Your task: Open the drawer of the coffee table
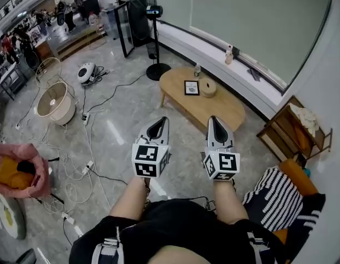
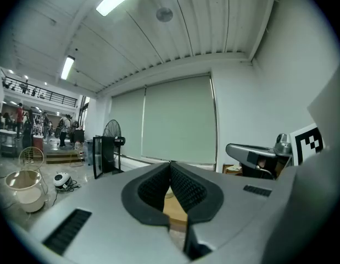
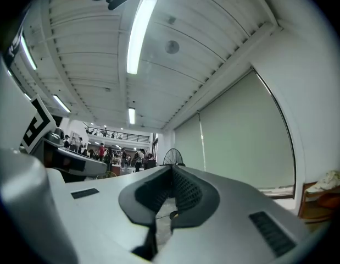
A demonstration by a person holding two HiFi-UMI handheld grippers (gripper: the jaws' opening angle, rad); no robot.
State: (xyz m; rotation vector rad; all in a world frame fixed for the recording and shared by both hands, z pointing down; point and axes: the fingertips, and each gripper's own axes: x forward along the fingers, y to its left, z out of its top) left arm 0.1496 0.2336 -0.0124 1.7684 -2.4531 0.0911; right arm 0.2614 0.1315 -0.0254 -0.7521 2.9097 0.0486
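An oval wooden coffee table stands ahead of me on the tiled floor, with a framed card, a small round box and a little bottle on top. No drawer front shows from here. My left gripper and right gripper are held side by side in the air, well short of the table, both shut and empty. In the left gripper view the gripper has its tips together, with a strip of the table behind them. The right gripper points a little upward at the room.
A standing fan and a black frame stand behind the table. Cables, a lampshade and a small white device lie on the floor to the left. A wooden shelf and a striped cushion are on the right.
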